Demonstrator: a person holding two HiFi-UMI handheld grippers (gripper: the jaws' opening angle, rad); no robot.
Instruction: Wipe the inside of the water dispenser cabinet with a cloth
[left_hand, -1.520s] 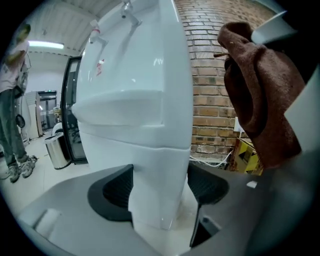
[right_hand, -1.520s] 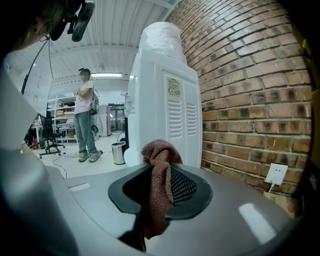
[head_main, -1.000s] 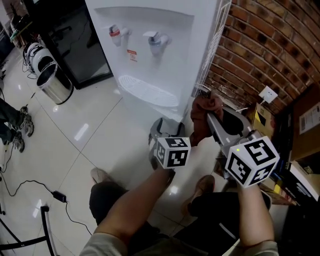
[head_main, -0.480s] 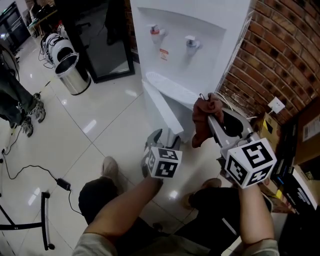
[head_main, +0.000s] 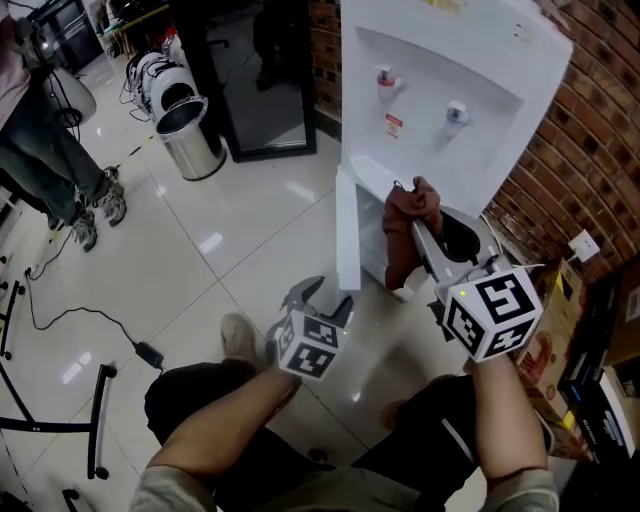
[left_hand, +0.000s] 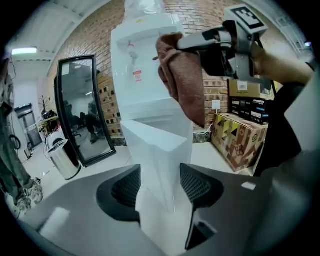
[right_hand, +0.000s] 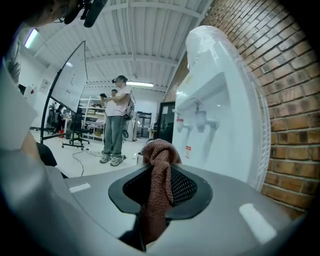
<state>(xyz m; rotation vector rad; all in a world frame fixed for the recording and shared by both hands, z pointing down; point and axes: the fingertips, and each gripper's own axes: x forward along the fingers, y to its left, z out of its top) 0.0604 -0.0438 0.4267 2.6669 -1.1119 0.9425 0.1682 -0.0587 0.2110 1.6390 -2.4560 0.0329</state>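
While right hand-held gripper (head_main: 420, 228) clamps the down-hanging cloth (head_main: 400, 245), left hand-held gripper (head_main: 325, 297) just closed onto the door (head_main: 347, 230).

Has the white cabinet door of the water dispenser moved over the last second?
Yes. The white cabinet door has swung open, out from the front of the white water dispenser.

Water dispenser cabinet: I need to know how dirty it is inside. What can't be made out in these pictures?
- Inside, head view: mostly hidden behind the cloth and the right tongs.
- Left gripper view: the open cabinet door blocks it.
- Right gripper view: the gripper's own body covers the water dispenser's lower part.
- Dirt or stains: too small to tell in any view.
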